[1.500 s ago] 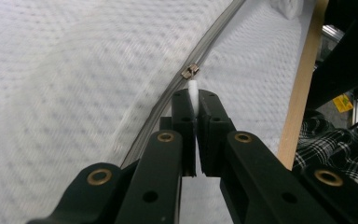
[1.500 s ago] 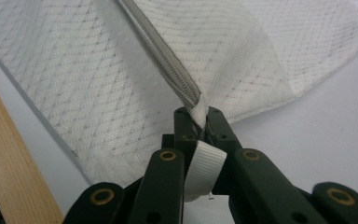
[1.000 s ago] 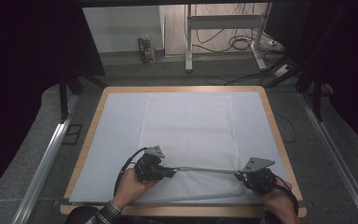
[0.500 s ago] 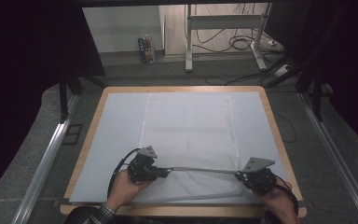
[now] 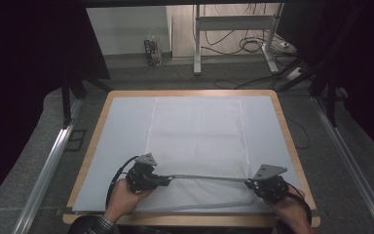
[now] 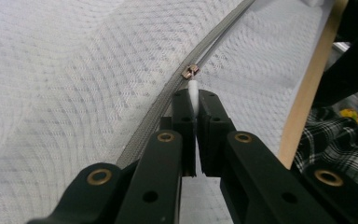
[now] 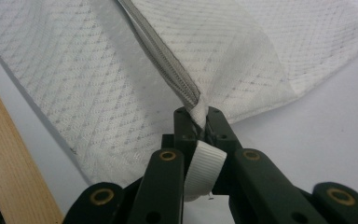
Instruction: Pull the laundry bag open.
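A white mesh fabric bag lies flat on the table, with a grey zipper running along its near edge. My left gripper is shut on the white zipper pull, just behind the metal slider. My right gripper is shut on the bag's zipper end, where a white ribbed tab sticks out between the jaws. The zipper is stretched taut between the two grippers and lifted slightly off the table.
A pale sheet covers the wooden-framed table. The table's wooden edge lies close to my right gripper. Beyond the table stand a metal stand, floor cables and a small box.
My left gripper has slid leftward along the zipper with the pull in its jaws, lengthening the stretch between the grippers. The right gripper has held still.
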Demonstrator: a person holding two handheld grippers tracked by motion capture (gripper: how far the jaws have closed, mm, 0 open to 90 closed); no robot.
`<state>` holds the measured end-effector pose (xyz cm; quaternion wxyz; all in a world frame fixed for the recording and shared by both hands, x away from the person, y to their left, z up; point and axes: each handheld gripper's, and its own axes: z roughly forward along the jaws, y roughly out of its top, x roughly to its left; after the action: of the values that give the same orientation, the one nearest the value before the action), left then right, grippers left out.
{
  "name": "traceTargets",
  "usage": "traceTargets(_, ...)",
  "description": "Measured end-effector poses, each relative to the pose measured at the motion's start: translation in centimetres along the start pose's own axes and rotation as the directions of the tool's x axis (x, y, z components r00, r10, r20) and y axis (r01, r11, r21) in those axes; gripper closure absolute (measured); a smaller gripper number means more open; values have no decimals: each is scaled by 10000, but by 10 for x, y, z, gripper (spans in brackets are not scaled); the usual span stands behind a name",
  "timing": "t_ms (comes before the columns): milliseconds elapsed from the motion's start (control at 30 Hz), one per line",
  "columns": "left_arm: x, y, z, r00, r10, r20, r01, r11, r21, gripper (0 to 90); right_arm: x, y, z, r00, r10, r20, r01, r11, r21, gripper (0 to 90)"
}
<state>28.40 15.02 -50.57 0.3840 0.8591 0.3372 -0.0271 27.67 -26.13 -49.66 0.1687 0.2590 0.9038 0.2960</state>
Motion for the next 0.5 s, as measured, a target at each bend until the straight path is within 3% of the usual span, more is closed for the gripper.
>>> traceTargets(200,1,-3,-3,10000,-35,48,35,10000,-36,875,0,0,0,10000,6,-33,-6,10000,-8,846)
traceTargets(500,4,-9,-10,9997,-154,-208,153,9999,-34,875,0,0,1,10000,87,-31,-87,10000,41,847)
